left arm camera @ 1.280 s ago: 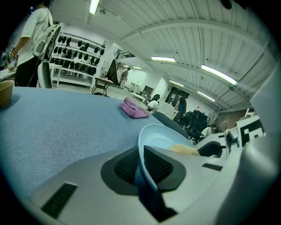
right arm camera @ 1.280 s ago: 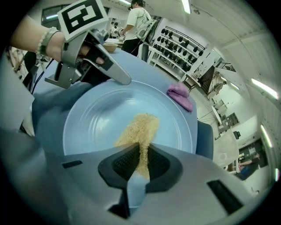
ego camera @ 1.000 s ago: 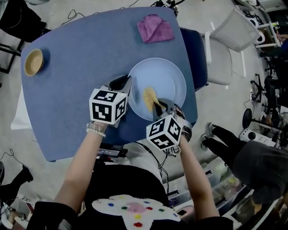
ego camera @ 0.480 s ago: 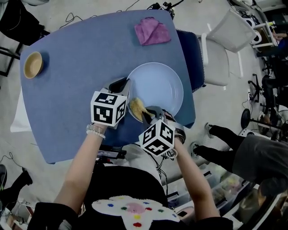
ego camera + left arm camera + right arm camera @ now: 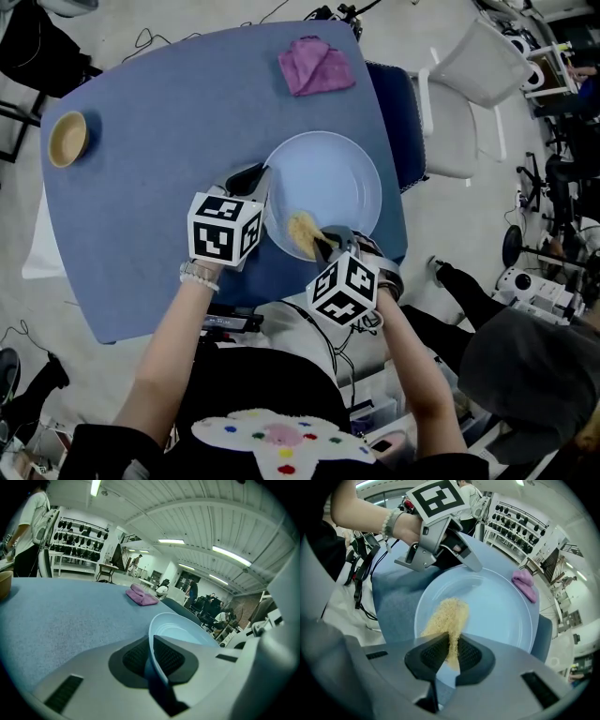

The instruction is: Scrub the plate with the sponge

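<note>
We keep the left hand-held gripper (image 5: 255,178) clamped on the plate (image 5: 339,169) rim; the right hand-held gripper (image 5: 324,242), pinching the sponge (image 5: 302,229), has slid slightly rightward.

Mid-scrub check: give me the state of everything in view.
plate: right side up, rim clamped
sponge: pinched, pressed on the plate
left gripper: shut on plate rim
right gripper: shut on sponge
purple cloth: folded, lying apart
wooden bowl: upright, looks empty

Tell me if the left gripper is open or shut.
Left gripper shut on the plate: its pads clamp the rim.
</note>
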`<action>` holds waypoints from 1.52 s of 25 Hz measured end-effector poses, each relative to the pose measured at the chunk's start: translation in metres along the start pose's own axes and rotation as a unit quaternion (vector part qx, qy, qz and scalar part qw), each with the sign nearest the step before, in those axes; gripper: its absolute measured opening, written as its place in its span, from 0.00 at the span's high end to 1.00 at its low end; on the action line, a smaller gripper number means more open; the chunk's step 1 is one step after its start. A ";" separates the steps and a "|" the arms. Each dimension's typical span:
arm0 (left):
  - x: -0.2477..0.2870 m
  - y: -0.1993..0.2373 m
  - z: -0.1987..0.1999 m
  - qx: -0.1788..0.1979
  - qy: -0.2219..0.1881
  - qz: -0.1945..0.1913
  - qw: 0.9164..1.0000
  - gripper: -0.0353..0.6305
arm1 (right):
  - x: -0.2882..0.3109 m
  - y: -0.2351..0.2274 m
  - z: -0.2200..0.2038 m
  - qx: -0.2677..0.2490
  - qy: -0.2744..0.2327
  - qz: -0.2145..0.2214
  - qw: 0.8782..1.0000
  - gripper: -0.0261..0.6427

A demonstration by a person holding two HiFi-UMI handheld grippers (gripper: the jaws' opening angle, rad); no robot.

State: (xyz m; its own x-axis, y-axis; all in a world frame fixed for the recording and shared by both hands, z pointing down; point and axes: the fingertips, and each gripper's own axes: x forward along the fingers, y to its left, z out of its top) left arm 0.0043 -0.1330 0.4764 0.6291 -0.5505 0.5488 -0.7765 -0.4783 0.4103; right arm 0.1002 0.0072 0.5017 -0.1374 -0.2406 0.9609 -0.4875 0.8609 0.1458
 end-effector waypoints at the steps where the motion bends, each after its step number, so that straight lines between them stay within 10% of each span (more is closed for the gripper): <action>1: 0.000 0.000 0.000 0.000 0.000 0.000 1.000 0.89 | 0.000 -0.003 -0.004 0.002 0.006 -0.003 1.000 0.90; 14: -0.001 0.000 0.001 0.002 0.000 0.000 1.000 0.89 | 0.001 -0.063 -0.037 0.020 0.051 -0.092 0.994 0.89; 23: -0.003 -0.001 0.000 0.002 0.000 0.001 1.000 0.89 | 0.004 -0.121 -0.042 -0.074 0.093 -0.204 0.972 0.90; 38: -0.003 -0.001 -0.001 0.003 0.002 0.001 1.000 0.89 | 0.013 -0.174 -0.004 -0.082 0.078 -0.236 0.965 0.89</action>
State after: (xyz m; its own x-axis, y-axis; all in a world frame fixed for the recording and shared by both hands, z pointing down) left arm 0.0033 -0.1302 0.4744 0.6278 -0.5492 0.5516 -0.7772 -0.4820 0.4046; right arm 0.1871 -0.1442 0.4895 0.2036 -0.5634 0.8007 -0.3188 0.7351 0.5983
